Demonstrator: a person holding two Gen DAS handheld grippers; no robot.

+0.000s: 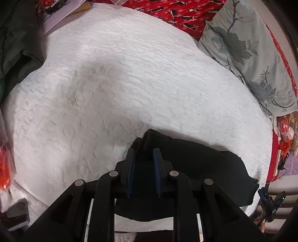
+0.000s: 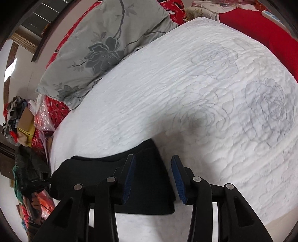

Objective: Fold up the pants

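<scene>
Black pants (image 1: pixel 214 167) lie folded in a flat dark bundle on the white quilted bedspread (image 1: pixel 130 83), near its front edge. My left gripper (image 1: pixel 143 151) points down over one end of the bundle. Its blue pads stand a little apart, with a raised corner of black cloth showing in the gap, and they are not pressing on it. In the right wrist view the pants (image 2: pixel 89 176) stretch away to the left. My right gripper (image 2: pixel 153 158) hangs open over their other end, with the cloth's edge running under the gap between its fingers.
A grey flowered pillow (image 1: pixel 242 55) (image 2: pixel 104 46) lies at the bedspread's edge on red patterned cloth (image 1: pixel 177 11). A dark green garment (image 1: pixel 16 46) and a booklet (image 1: pixel 57 13) sit at the far left. Bags and boxes (image 2: pixel 22 115) crowd the bedside.
</scene>
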